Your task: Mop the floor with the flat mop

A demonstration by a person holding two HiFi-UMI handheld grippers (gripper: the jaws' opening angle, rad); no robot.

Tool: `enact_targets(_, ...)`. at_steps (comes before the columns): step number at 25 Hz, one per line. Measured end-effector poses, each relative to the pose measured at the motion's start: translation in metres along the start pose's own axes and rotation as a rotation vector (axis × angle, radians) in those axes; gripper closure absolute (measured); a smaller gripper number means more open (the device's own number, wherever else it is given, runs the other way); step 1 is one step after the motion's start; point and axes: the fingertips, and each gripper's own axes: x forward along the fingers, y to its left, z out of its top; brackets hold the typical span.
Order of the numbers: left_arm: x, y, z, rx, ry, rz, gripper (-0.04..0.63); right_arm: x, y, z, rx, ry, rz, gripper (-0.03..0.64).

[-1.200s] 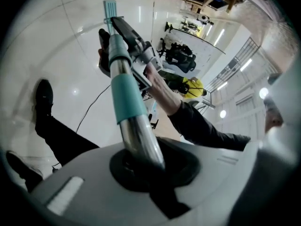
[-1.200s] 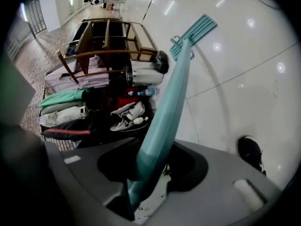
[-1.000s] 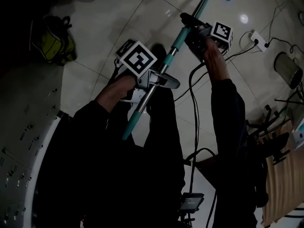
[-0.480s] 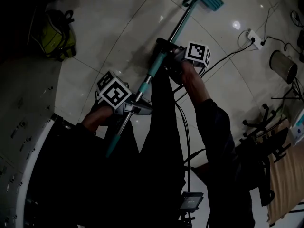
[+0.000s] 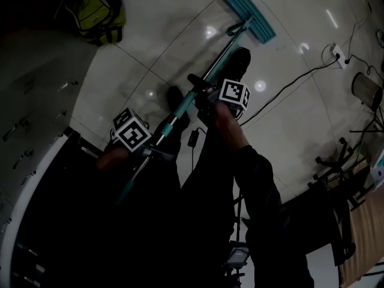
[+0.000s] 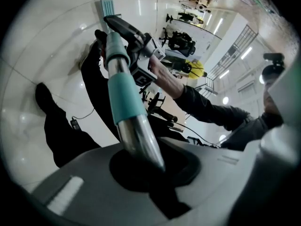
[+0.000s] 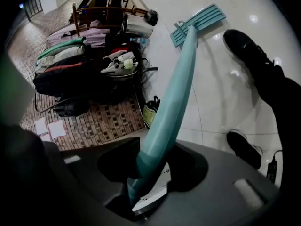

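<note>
The flat mop has a teal head [image 5: 249, 15] lying on the glossy tile floor ahead of me. Its teal-and-metal pole [image 5: 198, 86] slants back toward my body. My right gripper [image 5: 201, 93] is shut on the pole's upper teal part, and the pole [image 7: 171, 98] runs from its jaws to the mop head [image 7: 197, 22]. Lower down the pole, my left gripper [image 5: 157, 152] is shut on the metal section [image 6: 141, 140], below a teal sleeve [image 6: 123, 95]. The right gripper [image 6: 141, 41] also shows in the left gripper view.
My shoes [image 5: 240, 62] [image 5: 176, 98] stand either side of the pole. A yellow-green bag [image 5: 96, 14] lies at far left. A power strip [image 5: 333, 53], black cables [image 5: 288, 86] and a metal bin [image 5: 367, 89] are at right. Bags and a wooden rack [image 7: 80, 74] line a brick strip.
The mop head has slid down and left in the view, nearer my feet. Both grippers moved down and left with the pole, still shut on it.
</note>
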Motion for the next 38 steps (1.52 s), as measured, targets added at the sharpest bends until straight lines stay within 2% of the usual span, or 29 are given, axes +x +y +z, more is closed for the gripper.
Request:
enact_targets(4,-0.003,0.022,-0.053,-0.020,0.009,-0.024,0.552,0.025,-0.022,-0.054,0.011,0.017,-0.016,0.440)
enact_targets(7,-0.008,0.032,-0.066,-0.022,-0.009,-0.031,0.548,0.037,-0.034,-0.072,0.027,0.017,-0.011,0.439)
enact_targets(10,-0.017,0.038,-0.058,-0.024,-0.032,-0.053,0.543,0.043,-0.039,-0.067,0.045,-0.009,-0.004,0.439)
enact_targets(16,-0.019,0.041,-0.035,-0.024,-0.003,-0.044,0.546,0.040,-0.040,-0.038,0.046,-0.043,-0.005,0.442)
enact_targets(19,-0.011,0.031,-0.008,-0.027,-0.009,-0.059,0.548,0.027,-0.037,-0.010,0.049,-0.058,-0.010,0.442)
enact_targets(24,0.011,-0.001,0.068,-0.047,-0.071,-0.115,0.548,-0.005,-0.026,0.061,0.061,-0.092,-0.006,0.445)
enact_targets(31,0.038,-0.040,0.170,-0.040,-0.059,-0.083,0.549,-0.045,-0.002,0.162,0.045,-0.059,-0.013,0.447)
enact_targets(36,0.050,-0.073,0.262,-0.043,-0.133,-0.095,0.556,-0.078,0.019,0.248,0.053,-0.064,0.018,0.449)
enact_targets(38,0.052,-0.081,0.298,-0.047,-0.136,-0.077,0.557,-0.089,0.025,0.285,0.046,-0.071,0.018,0.449)
